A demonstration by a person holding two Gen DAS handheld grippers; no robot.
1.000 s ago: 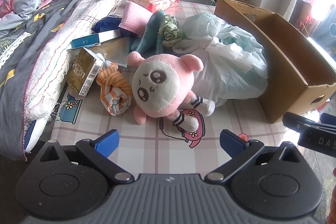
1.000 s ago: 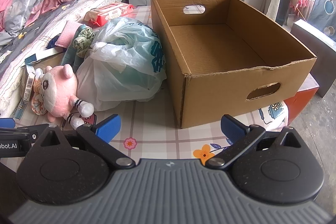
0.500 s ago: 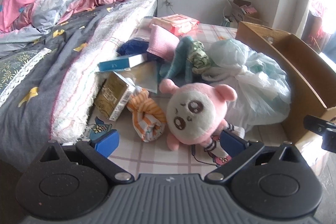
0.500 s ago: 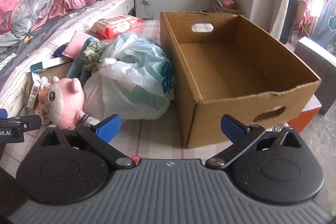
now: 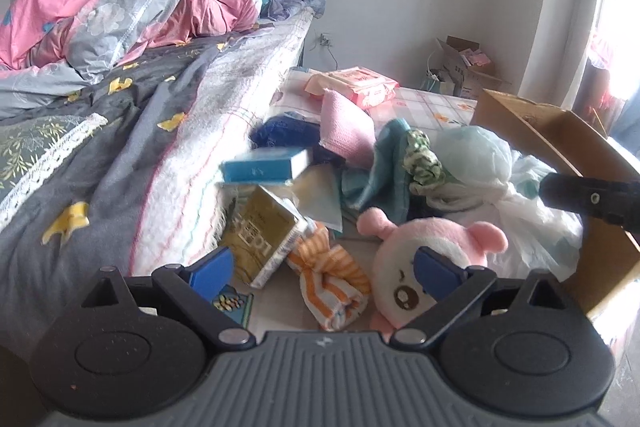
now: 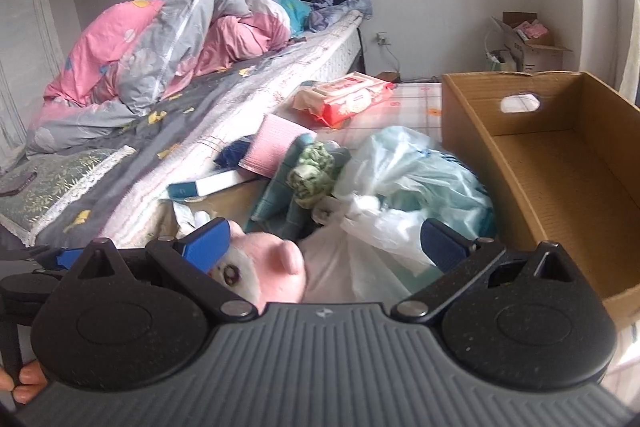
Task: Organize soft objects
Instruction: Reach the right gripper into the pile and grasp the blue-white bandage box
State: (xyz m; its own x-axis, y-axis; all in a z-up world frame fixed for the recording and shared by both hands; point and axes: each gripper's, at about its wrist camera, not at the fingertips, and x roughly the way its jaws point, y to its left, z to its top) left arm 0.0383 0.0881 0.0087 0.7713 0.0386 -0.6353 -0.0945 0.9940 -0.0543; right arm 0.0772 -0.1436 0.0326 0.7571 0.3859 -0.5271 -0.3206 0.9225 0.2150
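A pink and white plush toy lies on the patterned mat, with an orange striped cloth roll beside it. My left gripper hovers just before them. Its jaws are closing, the cloth roll shows between them, the plush sits at the right finger, and neither pad touches. My right gripper is open over the plush toy and a knotted plastic bag. Behind lie a pink towel, a teal cloth and a green patterned bundle.
An open cardboard box stands on the right, nothing in the part I see. The bed with heaped quilts runs along the left. A blue box, a gold box and a wet wipes pack lie in the pile.
Both views have tipped up and drawn closer to the pile. The plush has slid down to the fingers in each view. The left jaws stand slightly narrower.
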